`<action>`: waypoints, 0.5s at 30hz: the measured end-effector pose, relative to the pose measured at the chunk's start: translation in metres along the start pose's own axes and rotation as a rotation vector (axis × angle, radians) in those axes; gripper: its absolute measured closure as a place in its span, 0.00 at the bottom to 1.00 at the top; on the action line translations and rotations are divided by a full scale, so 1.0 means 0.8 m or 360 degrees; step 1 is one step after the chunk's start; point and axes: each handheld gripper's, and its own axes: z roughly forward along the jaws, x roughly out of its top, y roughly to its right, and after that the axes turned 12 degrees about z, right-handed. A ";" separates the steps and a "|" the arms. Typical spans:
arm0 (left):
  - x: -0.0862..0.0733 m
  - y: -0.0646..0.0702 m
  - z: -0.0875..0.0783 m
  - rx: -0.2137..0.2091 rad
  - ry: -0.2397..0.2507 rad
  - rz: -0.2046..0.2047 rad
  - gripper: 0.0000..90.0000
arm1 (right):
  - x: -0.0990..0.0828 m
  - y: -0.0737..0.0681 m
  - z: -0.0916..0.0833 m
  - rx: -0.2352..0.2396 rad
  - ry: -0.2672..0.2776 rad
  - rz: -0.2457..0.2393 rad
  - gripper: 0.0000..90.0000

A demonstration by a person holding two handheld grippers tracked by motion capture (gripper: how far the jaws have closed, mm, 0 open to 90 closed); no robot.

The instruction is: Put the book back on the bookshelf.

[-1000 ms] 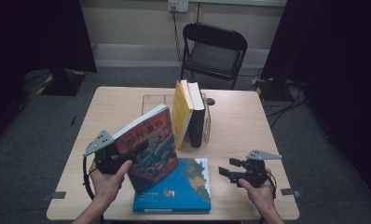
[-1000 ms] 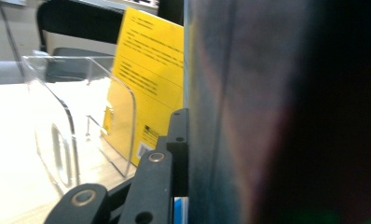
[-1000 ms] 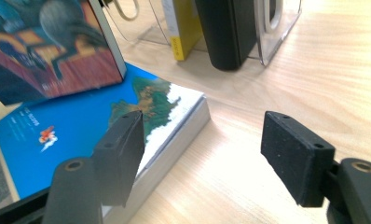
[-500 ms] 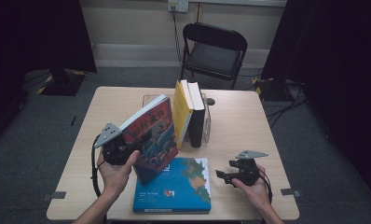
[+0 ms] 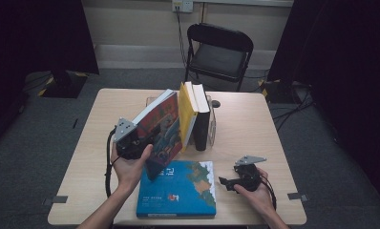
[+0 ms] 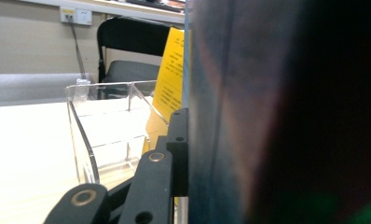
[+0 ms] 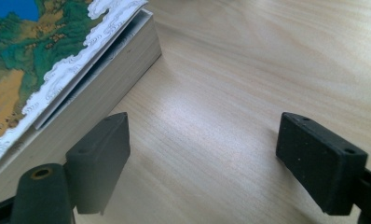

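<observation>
My left gripper is shut on a red illustrated book, held tilted above the table beside a yellow book. In the left gripper view the red book's cover fills the right side, with one jaw flat against it. A clear acrylic book stand lies just beyond. My right gripper sits low at the right edge of a blue book lying flat. Its jaws have just been opening, and only bare wood lies between them. The blue book's corner is to their left.
The clear stand holds the yellow book and a black book upright at the table's middle. A black chair stands behind the wooden table. Cables run along the floor at the right.
My left hand has carried the red book to the right, up against the yellow book. The right gripper has sunk toward the table beside the blue book, and its jaws stand wider.
</observation>
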 end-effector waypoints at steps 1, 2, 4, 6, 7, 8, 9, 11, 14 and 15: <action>0.001 0.000 0.002 0.0023 -0.0009 -0.0005 0.83 | -0.002 -0.001 0.001 -0.0019 0.0024 -0.0015 0.19; 0.002 0.001 0.003 0.0043 -0.0010 -0.0016 0.83 | -0.004 -0.002 0.003 -0.0033 0.0048 -0.0031 0.19; 0.005 0.000 0.006 0.0054 -0.0006 -0.0023 0.83 | -0.009 -0.005 0.007 -0.0090 0.0109 -0.0107 0.18; 0.008 0.000 0.010 0.0068 -0.0003 -0.0037 0.83 | -0.009 -0.006 0.008 -0.0095 0.0110 -0.0109 0.18; 0.009 0.001 0.011 0.0074 -0.0003 -0.0029 0.83 | -0.009 -0.006 0.008 -0.0093 0.0111 -0.0108 0.18; 0.010 0.003 0.013 0.0085 0.0005 -0.0023 0.83 | -0.009 -0.006 0.008 -0.0096 0.0109 -0.0106 0.18; 0.010 0.004 0.014 0.0091 0.0005 -0.0015 0.83 | -0.009 -0.006 0.008 -0.0093 0.0111 -0.0107 0.18; 0.011 0.007 0.018 0.0105 0.0022 0.0001 0.83 | -0.009 -0.006 0.008 -0.0097 0.0111 -0.0107 0.18; 0.013 0.009 0.024 0.0112 0.0033 -0.0017 0.83 | -0.009 -0.006 0.008 -0.0098 0.0111 -0.0104 0.18; 0.013 0.009 0.026 0.0117 0.0034 -0.0020 0.83 | -0.009 -0.006 0.008 -0.0099 0.0111 -0.0102 0.18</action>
